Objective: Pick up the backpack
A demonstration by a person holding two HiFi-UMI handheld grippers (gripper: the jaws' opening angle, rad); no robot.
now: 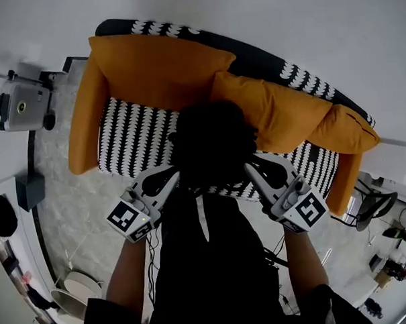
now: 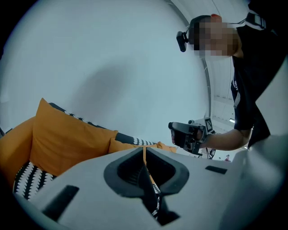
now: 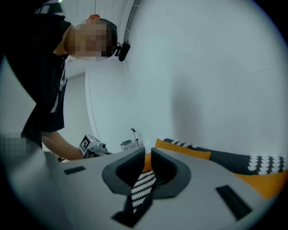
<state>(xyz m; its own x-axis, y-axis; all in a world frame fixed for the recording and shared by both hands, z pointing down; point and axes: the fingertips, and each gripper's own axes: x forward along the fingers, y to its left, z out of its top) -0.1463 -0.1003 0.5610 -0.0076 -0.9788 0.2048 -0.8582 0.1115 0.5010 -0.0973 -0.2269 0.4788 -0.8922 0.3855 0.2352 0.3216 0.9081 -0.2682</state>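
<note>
**Closed tongs, soft bag: open up before you reach**

Your left tongs (image 1: pixel 171 175) and right tongs (image 1: pixel 250 168) are both pressed fully together and carry nothing. What I take for the backpack (image 1: pixel 212 147), a dark, rounded, limp-looking mass with a blurred outline, sits at the front edge of the sofa (image 1: pixel 131 137), between the two tongs. Pushed in closed, they would likely just shove it back onto the seat. Opened late, they could pinch the sofa's black-and-white patterned cover, or a plump orange cushion (image 1: pixel 158 69) behind the bag. Soft fabric may sag out of a shallow bite.
</note>
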